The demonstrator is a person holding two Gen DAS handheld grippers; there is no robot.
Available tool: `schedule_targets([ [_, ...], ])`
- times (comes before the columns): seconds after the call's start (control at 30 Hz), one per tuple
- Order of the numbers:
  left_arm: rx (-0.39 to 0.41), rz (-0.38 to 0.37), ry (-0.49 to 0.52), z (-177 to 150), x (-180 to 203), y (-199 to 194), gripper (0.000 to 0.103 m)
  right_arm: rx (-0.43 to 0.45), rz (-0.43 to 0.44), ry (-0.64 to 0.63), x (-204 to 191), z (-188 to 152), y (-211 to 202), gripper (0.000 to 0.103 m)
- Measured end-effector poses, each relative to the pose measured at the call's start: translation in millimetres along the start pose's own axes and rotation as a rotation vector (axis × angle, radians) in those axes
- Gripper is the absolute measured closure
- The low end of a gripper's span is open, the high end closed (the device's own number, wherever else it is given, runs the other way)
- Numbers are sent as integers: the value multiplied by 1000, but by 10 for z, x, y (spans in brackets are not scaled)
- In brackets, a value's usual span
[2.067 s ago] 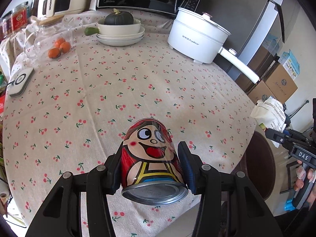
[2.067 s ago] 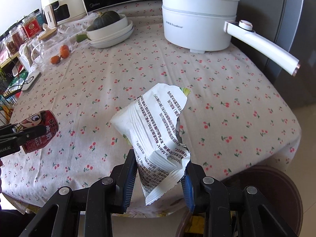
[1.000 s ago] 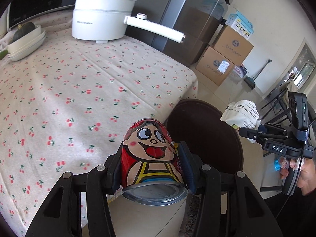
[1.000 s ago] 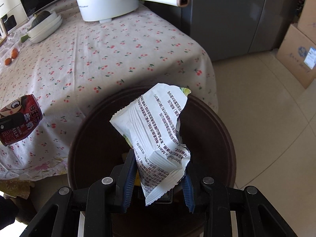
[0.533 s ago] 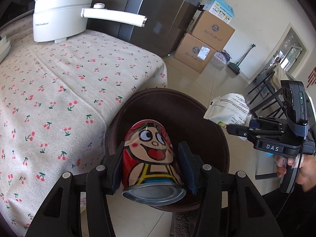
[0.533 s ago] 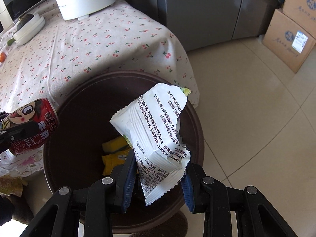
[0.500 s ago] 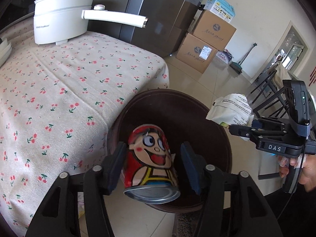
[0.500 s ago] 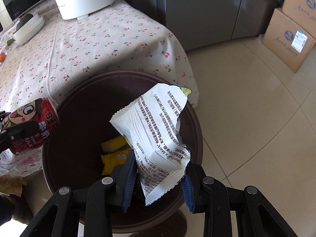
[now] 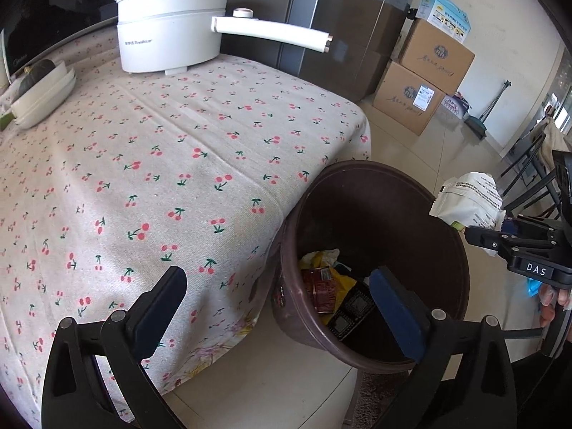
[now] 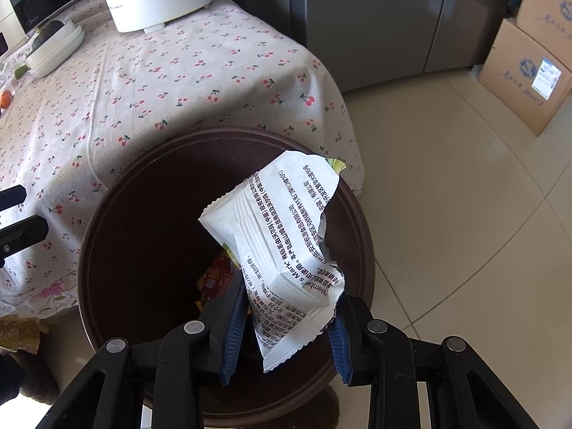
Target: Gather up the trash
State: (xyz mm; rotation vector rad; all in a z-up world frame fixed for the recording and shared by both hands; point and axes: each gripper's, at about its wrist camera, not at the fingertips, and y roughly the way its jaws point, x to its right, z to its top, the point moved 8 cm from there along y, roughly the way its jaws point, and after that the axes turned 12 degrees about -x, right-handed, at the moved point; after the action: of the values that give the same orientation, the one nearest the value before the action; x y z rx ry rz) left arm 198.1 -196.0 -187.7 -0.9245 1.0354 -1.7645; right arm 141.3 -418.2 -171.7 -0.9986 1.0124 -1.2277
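Left gripper (image 9: 278, 292): your jaws just opened wide, nothing between them.
Right gripper (image 10: 287, 325): clamped on your white wrapper (image 10: 286, 246), frame centre.
Bin (image 10: 107, 221): under both.

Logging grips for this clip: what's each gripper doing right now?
Left gripper: open, empty, jaws just opened above the bin.
Right gripper: shut on the white wrapper.

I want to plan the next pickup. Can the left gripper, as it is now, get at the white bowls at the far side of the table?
Probably yes. The left gripper has open, empty fingers, and only bare cherry tablecloth lies before the white bowls; it must swing back from the trash bin.
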Motion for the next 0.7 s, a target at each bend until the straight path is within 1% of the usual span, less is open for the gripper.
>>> schedule_targets([
  [0.13,12,6,-23,-32,-139,-116,0,-3,-9,-13,-83,29,10,66],
  [0.3,24,27,-51,-89,-325,-250,0,3,-18,-2,-162,86,-5,61],
  [0.33,25,33,-57,-108,-361,-277,0,0,-17,9,-170,99,-4,52],
  [0.37,27,39,-62,-124,-398,-299,0,0,-18,22,-176,110,-5,36],
  [0.43,30,46,-72,-152,-461,-342,0,14,-11,40,-199,140,-31,24],
  [0.7,54,74,-111,-296,-674,-571,0,50,6,7,-483,234,-155,21],
])
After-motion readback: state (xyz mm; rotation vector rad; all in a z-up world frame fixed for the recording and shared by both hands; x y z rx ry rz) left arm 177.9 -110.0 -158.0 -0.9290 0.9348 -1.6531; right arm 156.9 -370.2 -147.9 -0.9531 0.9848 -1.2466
